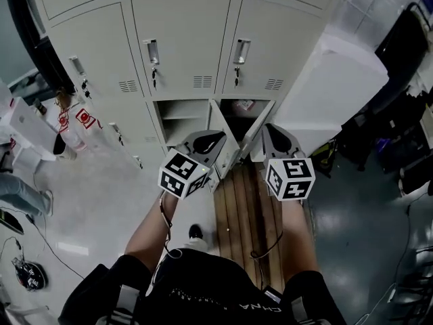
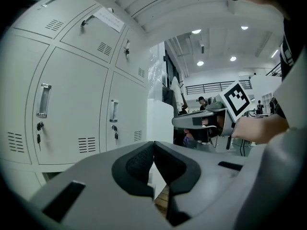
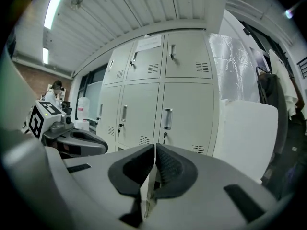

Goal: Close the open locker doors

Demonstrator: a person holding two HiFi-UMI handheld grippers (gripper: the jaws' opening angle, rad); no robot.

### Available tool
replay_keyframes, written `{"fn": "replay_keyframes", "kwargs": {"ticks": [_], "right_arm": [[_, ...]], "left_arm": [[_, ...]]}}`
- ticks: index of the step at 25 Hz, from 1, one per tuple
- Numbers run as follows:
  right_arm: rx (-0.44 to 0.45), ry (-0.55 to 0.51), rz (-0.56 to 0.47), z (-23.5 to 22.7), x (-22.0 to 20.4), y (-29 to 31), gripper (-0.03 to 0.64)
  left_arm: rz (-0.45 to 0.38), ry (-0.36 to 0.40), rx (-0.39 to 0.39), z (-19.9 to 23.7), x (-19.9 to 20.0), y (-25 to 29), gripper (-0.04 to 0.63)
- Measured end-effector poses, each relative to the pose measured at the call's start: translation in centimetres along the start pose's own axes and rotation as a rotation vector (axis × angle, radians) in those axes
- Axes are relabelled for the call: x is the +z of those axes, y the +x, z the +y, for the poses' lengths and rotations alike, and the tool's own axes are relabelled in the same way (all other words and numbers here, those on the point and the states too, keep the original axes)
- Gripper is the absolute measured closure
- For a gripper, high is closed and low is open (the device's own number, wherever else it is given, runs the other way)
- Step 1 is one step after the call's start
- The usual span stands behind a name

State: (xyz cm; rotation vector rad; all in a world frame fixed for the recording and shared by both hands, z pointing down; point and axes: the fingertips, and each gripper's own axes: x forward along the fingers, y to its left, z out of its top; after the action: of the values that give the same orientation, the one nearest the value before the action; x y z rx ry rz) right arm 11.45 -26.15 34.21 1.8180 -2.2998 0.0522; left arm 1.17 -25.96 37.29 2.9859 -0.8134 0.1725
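Locker doors: two stand ajar in btm row, L open door (image 1: 226,156) and R open door (image 1: 258,133), both angled out toward the person.
L gripper (image 1: 218,138): jaws together, nothing btwn them; tip just beside L open door, contact unclear.
R gripper (image 1: 272,131): jaws pressed together, empty; R open door just beside it at 9 o'clock.
Forearms (image 1: 152,222): both reach fwd, at 6 o'clock of the grippers.
Open compartments (image 1: 177,117): shelf in L one; reddish item in R one, too dim to name.
Closed lockers (image 1: 183,39): row above, 12 o'clock, keys (image 1: 154,76) hanging under handles.
Wooden slats (image 1: 243,208): on floor below grippers.
White cabinet (image 1: 338,93): 2 o'clock, beside lockers.
Bottles (image 1: 81,120): red-labelled, 9 o'clock.
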Motion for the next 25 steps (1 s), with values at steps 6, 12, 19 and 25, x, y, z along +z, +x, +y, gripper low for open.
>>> {"fn": "replay_keyframes", "kwargs": {"ticks": [6,12,19,25], "right_arm": [[-0.012,-0.030,-0.022,1.7,-1.3,-8.5,0.581],[-0.019,-0.018,-0.035,4.4,-2.6,-15.9,0.581],[-0.047,0.028,-0.056,7.8,-2.9,-21.4,0.581],[-0.083,0.018,-0.046,10.7,-2.6,-22.0,0.581]], "left_arm": [[-0.025,0.001,0.036,-6.8,0.2,-4.0,0.575],[-0.012,0.015,0.042,-13.3,-0.7,-8.5,0.575],[-0.061,0.018,0.058,-15.7,0.0,-13.3,0.575],[-0.074,0.028,0.036,-14.9,0.3,-16.0,0.575]]}}
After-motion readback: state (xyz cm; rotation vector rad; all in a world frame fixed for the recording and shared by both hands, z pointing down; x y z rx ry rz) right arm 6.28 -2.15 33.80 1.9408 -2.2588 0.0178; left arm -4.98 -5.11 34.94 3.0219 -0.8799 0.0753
